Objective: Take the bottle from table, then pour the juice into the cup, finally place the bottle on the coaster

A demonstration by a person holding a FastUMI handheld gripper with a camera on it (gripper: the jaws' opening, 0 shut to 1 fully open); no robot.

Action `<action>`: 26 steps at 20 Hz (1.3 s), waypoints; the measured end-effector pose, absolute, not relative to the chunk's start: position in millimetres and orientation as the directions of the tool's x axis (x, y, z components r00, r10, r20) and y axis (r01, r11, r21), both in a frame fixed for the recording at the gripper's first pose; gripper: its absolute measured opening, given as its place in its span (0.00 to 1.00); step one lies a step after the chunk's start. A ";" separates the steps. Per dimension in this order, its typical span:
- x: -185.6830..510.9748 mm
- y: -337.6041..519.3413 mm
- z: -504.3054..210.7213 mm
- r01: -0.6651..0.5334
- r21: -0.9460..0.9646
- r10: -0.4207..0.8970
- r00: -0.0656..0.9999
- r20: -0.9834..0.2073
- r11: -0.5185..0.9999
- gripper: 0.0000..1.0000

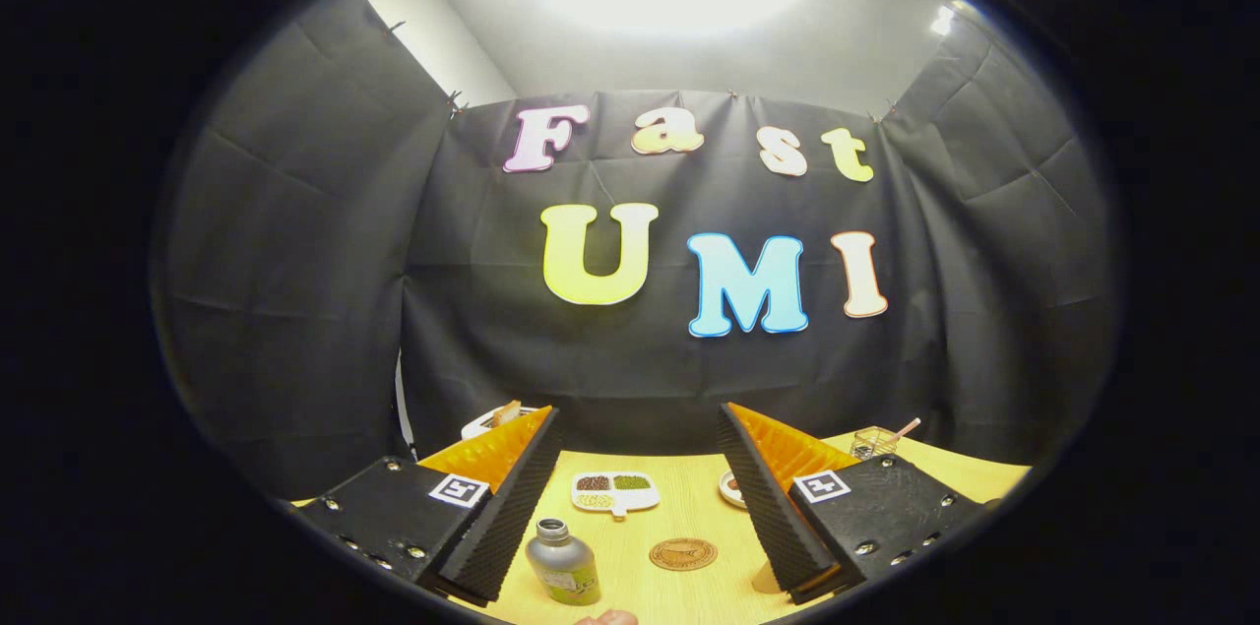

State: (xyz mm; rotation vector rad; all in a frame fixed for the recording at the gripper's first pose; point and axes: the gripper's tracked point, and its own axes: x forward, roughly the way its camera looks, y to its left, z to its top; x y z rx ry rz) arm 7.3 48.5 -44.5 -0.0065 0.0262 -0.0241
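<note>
Behind the left finger, a white thing [489, 421] with a brown piece on it peeks over the finger's top — too hidden to name. The gripper [635, 497] is spread wide and holds nothing, its two fingers well apart above the table [689, 507]. Between them, close to the left finger, the bottle [563, 562] stands upright, its cap on. Beyond it lies a white tray [615, 492] with three compartments of small bits, brown, green and pale. Right of the bottle the round coaster [682, 554] lies flat, bare, apart from both fingers. A small dish [730, 488] is half hidden by the right finger, and something pale [765, 578] shows at that finger's base — perhaps the cup, I cannot tell. Past the right finger stands a wire basket [875, 442] with a stick poking out.
</note>
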 end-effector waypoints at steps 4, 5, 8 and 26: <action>12.0 70.9 -71.3 0.000 -0.020 -0.001 0.997 -0.073 1.000 0.97; 13.6 76.6 -78.2 -0.006 -0.015 0.005 0.997 -0.082 1.000 0.97; 16.1 93.2 -102.9 -0.019 -0.012 0.017 0.992 -0.123 1.000 0.97; 28.2 116.6 -232.6 0.034 -0.021 -0.039 0.934 -0.356 0.999 0.98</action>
